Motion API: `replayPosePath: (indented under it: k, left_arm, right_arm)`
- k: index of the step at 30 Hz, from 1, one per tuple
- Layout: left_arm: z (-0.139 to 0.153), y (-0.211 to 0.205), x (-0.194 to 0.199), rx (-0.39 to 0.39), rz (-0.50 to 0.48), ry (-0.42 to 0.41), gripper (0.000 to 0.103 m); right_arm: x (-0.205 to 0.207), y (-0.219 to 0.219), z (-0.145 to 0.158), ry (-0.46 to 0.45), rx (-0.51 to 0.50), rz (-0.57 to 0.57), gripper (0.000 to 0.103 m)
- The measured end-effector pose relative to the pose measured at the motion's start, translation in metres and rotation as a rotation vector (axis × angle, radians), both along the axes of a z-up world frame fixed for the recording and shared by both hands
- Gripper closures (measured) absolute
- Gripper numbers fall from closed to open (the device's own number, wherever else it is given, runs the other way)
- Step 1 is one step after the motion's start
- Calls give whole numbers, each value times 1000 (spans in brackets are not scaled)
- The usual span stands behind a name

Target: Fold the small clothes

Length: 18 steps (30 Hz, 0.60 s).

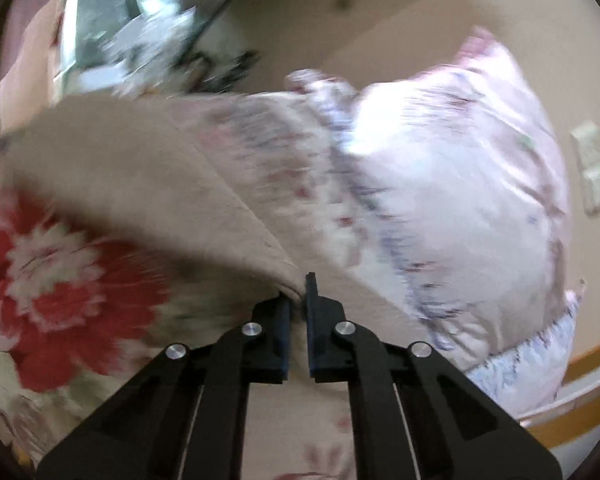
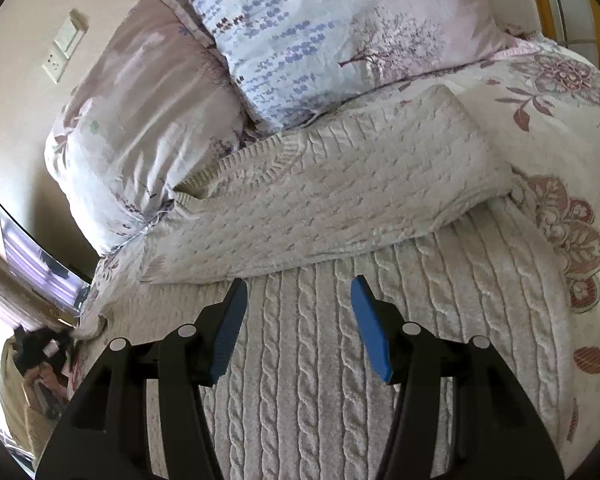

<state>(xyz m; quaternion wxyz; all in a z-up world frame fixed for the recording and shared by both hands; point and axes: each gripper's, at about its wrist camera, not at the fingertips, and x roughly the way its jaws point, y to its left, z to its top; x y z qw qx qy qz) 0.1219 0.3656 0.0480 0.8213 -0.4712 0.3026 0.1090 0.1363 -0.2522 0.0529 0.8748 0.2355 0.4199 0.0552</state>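
A cream cable-knit sweater (image 2: 320, 360) lies on the bed, with one part folded across its upper half (image 2: 340, 192). My right gripper (image 2: 298, 292) is open and empty just above the knit, its blue pads (image 2: 370, 332) apart. In the blurred left wrist view my left gripper (image 1: 298, 294) is shut on an edge of beige fabric (image 1: 160, 200), which it holds lifted. I take this fabric for the sweater, though the blur hides its knit.
Two floral pillows (image 2: 320, 32) (image 2: 140, 128) lie at the head of the bed. The floral bedspread (image 2: 572, 220) shows right of the sweater. A wall socket (image 2: 62, 50) is on the left wall. A dark screen (image 2: 40, 264) and clutter sit left of the bed.
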Motion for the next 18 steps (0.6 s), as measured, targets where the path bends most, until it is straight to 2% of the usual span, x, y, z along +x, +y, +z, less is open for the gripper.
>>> replayPosePath:
  k: [5,8,12,16,18]
  left_arm:
    - [51,-62,39,86,-161,-114,97]
    - [66,-126,72,98,-320,-164,97]
    - [56,-213,104,76,-533,-176,97]
    - [28,-276,119,22,-682,-146,97]
    - [18,-290,119,19,-708,-129,97]
  right_arm:
    - [-5,0,10,-33,-11,9,46]
    - [-8,-3,12,-41,-17,10,46]
    - [-11,-9,11,-40,-21,-2,46]
    - [-13,-14,10,-33,-35,-12,46]
    - [-13,-15,9,-27,-41,-12,46]
